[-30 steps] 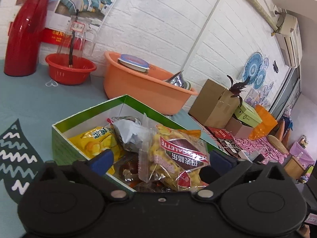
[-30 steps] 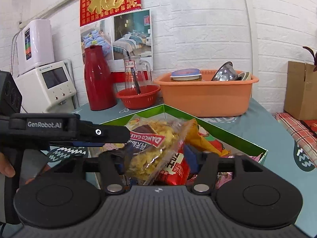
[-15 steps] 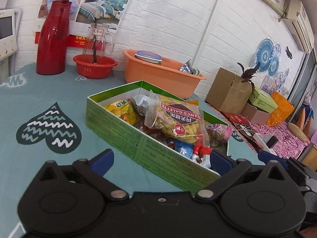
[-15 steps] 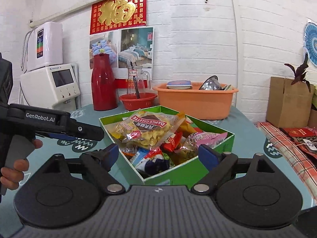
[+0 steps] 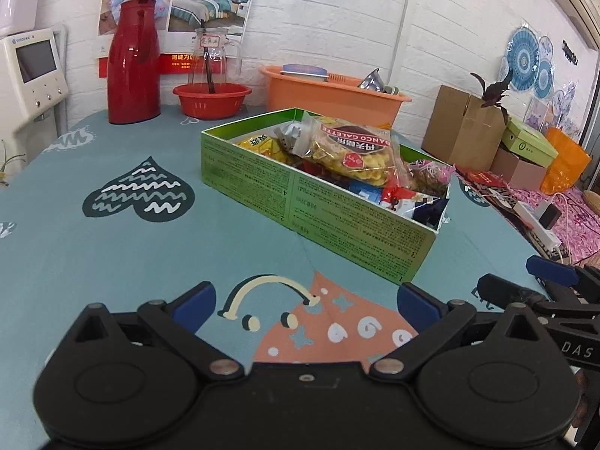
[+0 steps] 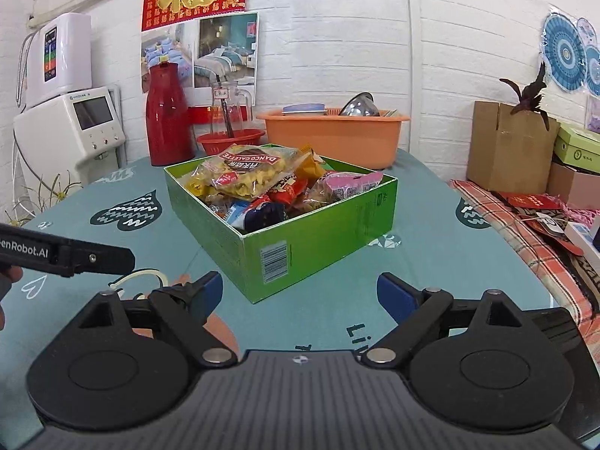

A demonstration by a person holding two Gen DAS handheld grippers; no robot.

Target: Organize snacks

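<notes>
A green cardboard box (image 5: 318,210) (image 6: 318,240) stands on the teal tablecloth, full of snack packets. A clear bag of yellow biscuits with a red label (image 5: 352,146) (image 6: 247,172) lies on top of the pile. My left gripper (image 5: 305,302) is open and empty, low over the cloth, well short of the box's near wall. My right gripper (image 6: 300,292) is open and empty, just in front of the box's near corner. The left gripper's body shows in the right wrist view (image 6: 67,255).
A red thermos (image 6: 165,120), a red bowl with a glass jug (image 6: 230,138) and an orange basin of dishes (image 6: 333,131) stand behind the box. A white appliance (image 6: 71,127) is at left. Cardboard boxes (image 6: 506,146) and clutter lie at right.
Both grippers have pulled back from over the box towards me. The biscuit bag, held between the right gripper's fingers a second ago, now lies in the box.
</notes>
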